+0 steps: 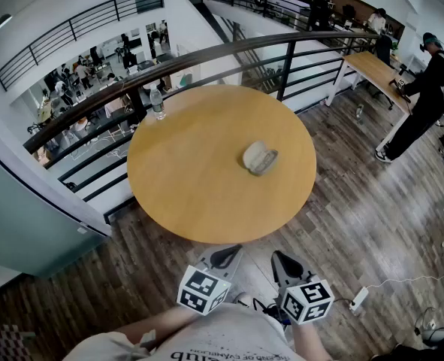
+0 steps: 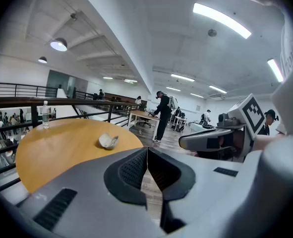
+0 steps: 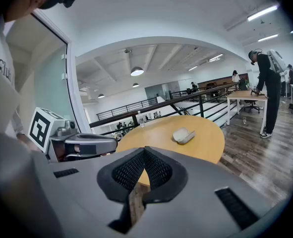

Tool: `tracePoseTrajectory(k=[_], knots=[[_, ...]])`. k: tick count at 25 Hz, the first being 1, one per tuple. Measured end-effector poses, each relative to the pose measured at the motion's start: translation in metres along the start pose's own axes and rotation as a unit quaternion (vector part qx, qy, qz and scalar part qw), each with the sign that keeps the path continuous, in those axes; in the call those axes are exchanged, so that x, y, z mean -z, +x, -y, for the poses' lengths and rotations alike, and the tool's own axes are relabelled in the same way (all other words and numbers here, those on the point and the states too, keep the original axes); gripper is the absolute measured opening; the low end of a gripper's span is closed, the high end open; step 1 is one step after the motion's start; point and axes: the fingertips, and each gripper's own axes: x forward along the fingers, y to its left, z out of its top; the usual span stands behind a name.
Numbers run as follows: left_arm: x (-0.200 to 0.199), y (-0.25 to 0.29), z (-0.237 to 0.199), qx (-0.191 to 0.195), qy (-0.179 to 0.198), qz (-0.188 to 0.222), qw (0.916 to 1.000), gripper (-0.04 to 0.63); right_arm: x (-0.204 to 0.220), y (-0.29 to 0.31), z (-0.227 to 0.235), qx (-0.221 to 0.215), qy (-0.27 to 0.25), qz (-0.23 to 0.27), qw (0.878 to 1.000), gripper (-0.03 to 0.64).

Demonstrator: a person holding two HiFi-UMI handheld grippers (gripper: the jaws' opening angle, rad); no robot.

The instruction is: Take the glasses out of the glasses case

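Note:
A pale grey glasses case lies on the round wooden table, right of its middle; its lid looks slightly ajar and no glasses show. The case also appears in the left gripper view and, as the case, in the right gripper view. My left gripper is held off the table's near edge, jaws shut with nothing between them. My right gripper is beside it, also shut and empty. Both are well short of the case.
A clear water bottle stands at the table's far left edge by the dark railing. Beyond the railing is a drop to a lower floor. A person stands at a desk at right. A power strip lies on the floor.

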Motion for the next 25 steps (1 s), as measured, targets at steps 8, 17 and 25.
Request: tracePoseTrajectory(k=[8,17,25], knots=[[-0.013,0.005,-0.001,0.001,0.0,0.008,1.0,0.026,-0.008,0.002,0.008,0.009,0.005,0.003,1.0,0.025],[-0.012,0.006,-0.009,0.003,0.004,0.018,0.9998,0.026,-0.007,0.009,0.008,0.012,0.02,0.024,0.999,0.025],[-0.012,0.002,-0.016,0.015,0.0,0.02,0.9997,0.026,-0.008,0.019,-0.001,0.02,0.028,0.026,0.999,0.025]])
